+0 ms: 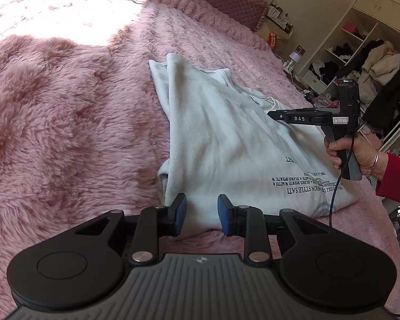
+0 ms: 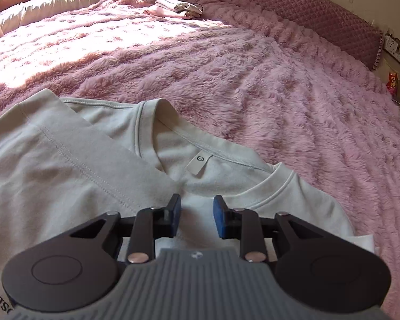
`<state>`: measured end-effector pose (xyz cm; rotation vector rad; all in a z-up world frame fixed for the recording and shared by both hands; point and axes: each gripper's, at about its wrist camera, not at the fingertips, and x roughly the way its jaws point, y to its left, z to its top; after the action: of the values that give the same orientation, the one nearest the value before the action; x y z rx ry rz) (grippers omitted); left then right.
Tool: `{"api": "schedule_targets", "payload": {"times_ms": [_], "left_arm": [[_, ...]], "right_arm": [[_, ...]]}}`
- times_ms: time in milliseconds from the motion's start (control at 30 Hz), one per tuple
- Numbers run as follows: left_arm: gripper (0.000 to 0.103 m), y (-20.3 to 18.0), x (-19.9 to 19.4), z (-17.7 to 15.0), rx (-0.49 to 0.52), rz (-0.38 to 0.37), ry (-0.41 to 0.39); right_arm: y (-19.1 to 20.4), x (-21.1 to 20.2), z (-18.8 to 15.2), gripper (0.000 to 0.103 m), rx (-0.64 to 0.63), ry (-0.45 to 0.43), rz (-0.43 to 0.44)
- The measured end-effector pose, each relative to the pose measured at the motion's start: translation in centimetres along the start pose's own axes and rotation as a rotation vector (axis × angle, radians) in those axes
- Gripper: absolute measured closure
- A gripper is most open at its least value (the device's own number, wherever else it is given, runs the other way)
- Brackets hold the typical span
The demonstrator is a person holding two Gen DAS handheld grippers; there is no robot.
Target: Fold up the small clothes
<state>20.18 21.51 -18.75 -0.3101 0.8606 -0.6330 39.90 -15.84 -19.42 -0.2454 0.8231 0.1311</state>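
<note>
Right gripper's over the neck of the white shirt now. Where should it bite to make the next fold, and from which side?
Probably the shoulder edge of the white shirt just right of the collar, coming down from above at the bed side. That side lies flat and unfolded, while the left sleeve is already folded across. The right gripper is open above the neckline.

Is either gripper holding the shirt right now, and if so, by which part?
Neither. The left gripper hangs open at the shirt's bottom edge; the right gripper is open above the collar. No cloth is pinched between either pair of pads.
</note>
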Motion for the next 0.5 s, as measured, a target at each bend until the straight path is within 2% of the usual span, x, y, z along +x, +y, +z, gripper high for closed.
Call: {"api": "schedule_targets", "payload": {"times_ms": [100, 167, 367, 500], "left_arm": [[0.065, 0.0, -0.4, 0.0, -0.029, -0.003, -0.011], [0.059, -0.2, -0.7, 0.0, -0.051, -0.009, -0.02], [0.057, -1.4, -2.2, 0.3, -0.079, -0.012, -0.053], [0.053, -1.9, -3.3, 0.4, -0.11, -0.026, -0.074]], "right_arm": [[1.1, -2.5, -2.0, 0.081, -0.028, 0.026, 0.035], [2.0, -4.1, -3.5, 0.081, -0.054, 0.051, 0.064], [4.9, -8.6, -7.9, 0.082, -0.124, 0.054, 0.082], [5.6, -11.1, -9.7, 0.082, -0.101, 0.063, 0.103]]}}
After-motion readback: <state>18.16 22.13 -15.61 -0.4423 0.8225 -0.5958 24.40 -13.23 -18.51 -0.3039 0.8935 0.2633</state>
